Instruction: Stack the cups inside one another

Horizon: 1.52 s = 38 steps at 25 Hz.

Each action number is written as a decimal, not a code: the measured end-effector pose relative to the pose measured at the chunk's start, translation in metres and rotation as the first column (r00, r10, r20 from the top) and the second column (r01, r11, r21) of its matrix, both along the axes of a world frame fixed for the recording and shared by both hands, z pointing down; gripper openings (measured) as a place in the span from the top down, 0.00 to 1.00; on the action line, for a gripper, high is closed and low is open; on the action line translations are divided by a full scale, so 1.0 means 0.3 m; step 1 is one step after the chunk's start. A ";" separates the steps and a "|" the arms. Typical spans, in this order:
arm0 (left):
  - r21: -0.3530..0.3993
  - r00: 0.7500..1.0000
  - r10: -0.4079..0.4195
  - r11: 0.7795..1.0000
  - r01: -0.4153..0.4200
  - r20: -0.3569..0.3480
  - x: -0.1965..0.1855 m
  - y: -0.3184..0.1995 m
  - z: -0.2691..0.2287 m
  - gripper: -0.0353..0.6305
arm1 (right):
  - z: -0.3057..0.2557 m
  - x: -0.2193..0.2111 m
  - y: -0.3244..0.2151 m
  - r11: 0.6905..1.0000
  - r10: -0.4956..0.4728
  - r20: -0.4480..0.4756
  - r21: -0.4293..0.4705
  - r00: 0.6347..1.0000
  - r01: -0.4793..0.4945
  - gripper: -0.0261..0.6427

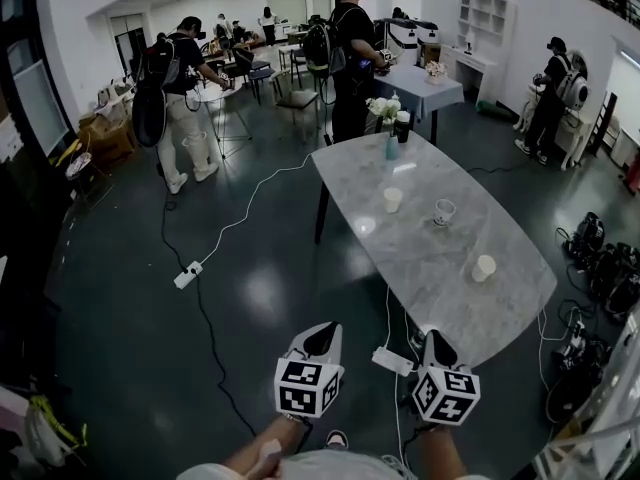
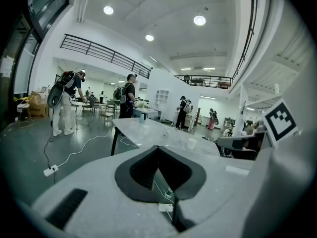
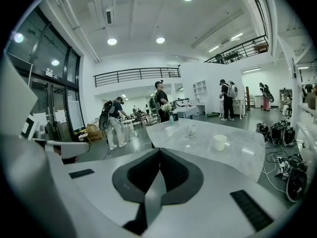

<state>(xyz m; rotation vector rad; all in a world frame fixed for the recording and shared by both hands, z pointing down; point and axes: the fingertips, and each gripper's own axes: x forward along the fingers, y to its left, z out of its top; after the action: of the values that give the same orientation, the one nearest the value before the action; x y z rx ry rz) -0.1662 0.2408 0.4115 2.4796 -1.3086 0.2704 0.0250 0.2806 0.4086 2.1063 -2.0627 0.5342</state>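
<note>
Three cups stand apart on the marble table (image 1: 420, 258): a white cup (image 1: 393, 199), a patterned cup (image 1: 444, 211) to its right, and a white cup (image 1: 484, 267) nearer the front right edge. In the right gripper view the same cups appear as the far white cup (image 3: 170, 131), the patterned cup (image 3: 191, 130) and the near white cup (image 3: 219, 142). My left gripper (image 1: 322, 332) and right gripper (image 1: 436, 338) hang side by side over the floor, short of the table's near end. Both are shut and hold nothing. The left gripper (image 2: 158, 148) and right gripper (image 3: 159, 150) point toward the table.
A vase of flowers (image 1: 389, 128) and a dark cup (image 1: 402, 126) stand at the table's far end. Power strips (image 1: 187, 274) (image 1: 392, 360) and white cables lie on the floor. Black gear (image 1: 600, 258) sits to the right. Several people (image 1: 350, 48) stand beyond the table.
</note>
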 end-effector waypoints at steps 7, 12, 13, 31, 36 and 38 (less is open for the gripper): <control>-0.011 0.999 0.028 1.000 -0.028 0.026 0.061 -0.094 0.021 0.95 | 0.019 0.048 -0.103 1.000 0.002 0.010 -0.006 1.000 -0.001 0.95; -0.021 0.997 0.065 0.998 -0.064 0.049 0.108 -0.153 0.033 0.95 | 0.044 0.093 -0.133 0.999 0.033 0.017 -0.026 0.999 -0.032 0.95; -0.020 0.996 0.069 0.997 -0.069 0.050 0.123 -0.168 0.032 0.95 | 0.051 0.109 -0.140 0.999 0.039 0.015 -0.033 0.999 -0.038 0.95; 0.039 0.944 0.315 0.947 -0.320 0.093 0.364 -0.866 0.004 0.95 | 0.032 0.259 -0.740 0.973 0.229 -0.039 -0.004 0.973 -0.229 0.95; 0.030 0.925 0.368 0.928 -0.372 0.093 0.412 -1.038 -0.004 0.95 | 0.039 0.279 -0.874 0.959 0.281 -0.025 -0.028 0.959 -0.282 0.95; 0.014 0.918 0.386 0.921 -0.389 0.090 0.424 -1.086 0.009 0.95 | 0.056 0.288 -0.900 0.951 0.306 -0.025 -0.049 0.952 -0.307 0.95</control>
<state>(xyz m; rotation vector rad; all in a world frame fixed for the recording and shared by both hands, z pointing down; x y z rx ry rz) -0.0390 -0.0850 0.4144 2.7681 -0.8404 0.4564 0.1114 0.0105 0.4253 2.4044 -1.6987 0.5991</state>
